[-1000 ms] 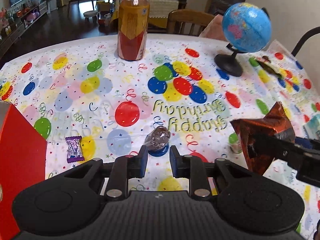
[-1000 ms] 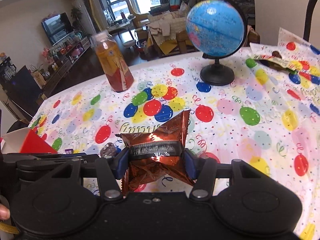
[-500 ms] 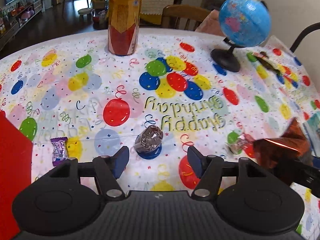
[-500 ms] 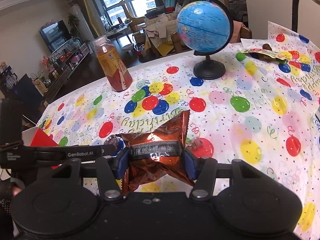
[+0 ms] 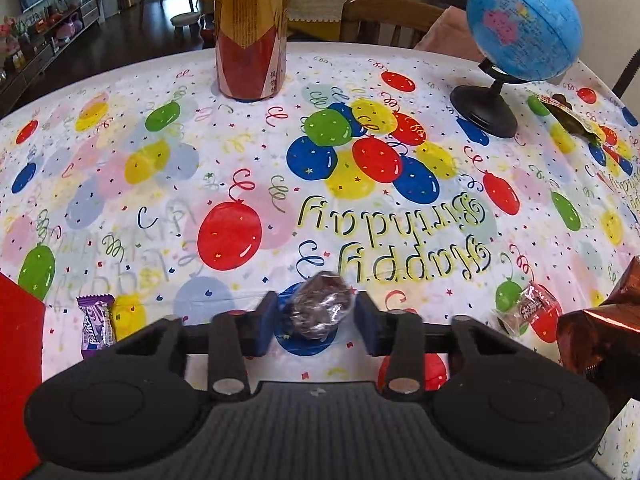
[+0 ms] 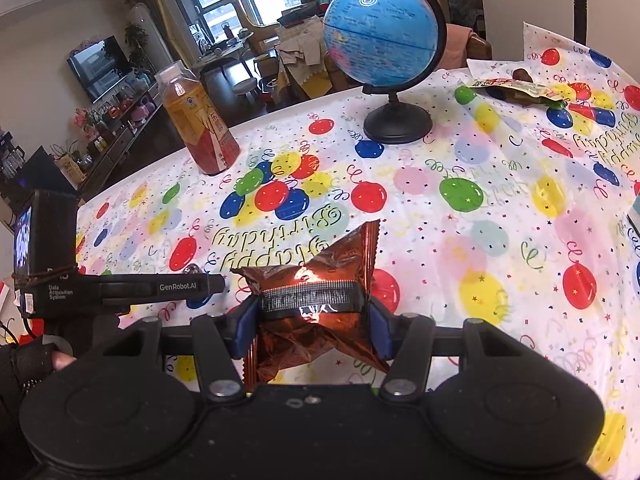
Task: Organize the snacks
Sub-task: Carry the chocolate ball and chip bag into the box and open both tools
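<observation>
A round dark foil-wrapped snack lies on the balloon tablecloth between the pads of my left gripper; the jaws stand a little wider than it, with small gaps on both sides. My right gripper is shut on a copper-brown foil snack bag, held above the table; the bag also shows at the right edge of the left wrist view. A purple candy bar lies at the left and a clear-wrapped red candy at the right.
A red box stands at the left edge. A tea bottle and a blue globe stand at the back of the table. A dark snack packet lies at the far right. The left gripper's body reaches in beside the right one.
My left gripper opened, moved forward and down around the round foil snack, then closed partway on it. My right gripper kept hold of the copper bag and shifted right.
</observation>
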Available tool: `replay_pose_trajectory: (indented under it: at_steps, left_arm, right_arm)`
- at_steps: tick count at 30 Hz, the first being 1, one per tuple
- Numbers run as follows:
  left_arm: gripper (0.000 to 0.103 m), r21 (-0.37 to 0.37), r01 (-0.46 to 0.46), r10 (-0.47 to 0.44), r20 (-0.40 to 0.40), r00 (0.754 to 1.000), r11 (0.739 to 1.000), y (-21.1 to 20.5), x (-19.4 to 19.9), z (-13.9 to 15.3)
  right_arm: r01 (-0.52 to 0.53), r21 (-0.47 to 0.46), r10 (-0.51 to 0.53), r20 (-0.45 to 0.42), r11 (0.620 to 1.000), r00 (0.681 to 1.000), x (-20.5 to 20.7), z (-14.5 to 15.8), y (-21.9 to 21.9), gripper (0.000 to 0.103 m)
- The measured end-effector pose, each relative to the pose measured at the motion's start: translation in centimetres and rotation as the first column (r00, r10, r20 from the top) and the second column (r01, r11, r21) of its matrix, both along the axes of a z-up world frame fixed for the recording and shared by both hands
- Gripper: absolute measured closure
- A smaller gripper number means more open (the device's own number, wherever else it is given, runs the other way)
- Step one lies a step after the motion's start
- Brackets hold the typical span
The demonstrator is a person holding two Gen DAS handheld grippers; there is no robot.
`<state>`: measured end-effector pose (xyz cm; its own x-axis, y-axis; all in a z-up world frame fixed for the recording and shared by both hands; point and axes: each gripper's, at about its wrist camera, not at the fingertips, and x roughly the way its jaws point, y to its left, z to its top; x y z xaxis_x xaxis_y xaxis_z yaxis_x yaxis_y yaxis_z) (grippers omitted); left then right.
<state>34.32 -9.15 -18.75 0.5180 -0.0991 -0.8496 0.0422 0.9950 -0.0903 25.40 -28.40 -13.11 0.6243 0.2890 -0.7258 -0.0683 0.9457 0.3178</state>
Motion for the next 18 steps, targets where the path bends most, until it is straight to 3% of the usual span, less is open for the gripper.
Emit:
replay_pose_trajectory:
  at_steps: [7,18]
  left_arm:
    - [0.073,-0.01,-0.011,0.011,0.015,1.0,1.0,0.4,-0.5,0.5]
    - [0.074,-0.075,-0.011,0.012,0.014,1.0,0.997,2.0,-4.0,3.6]
  right_arm:
    - [-0.002,-0.001,0.002,-0.002,1.0,1.0,0.1,0.0,0.3,0.048]
    - [0.018,-0.005,-0.018,0.013,1.0,1.0,-1.6,1.7,0.9,0.048]
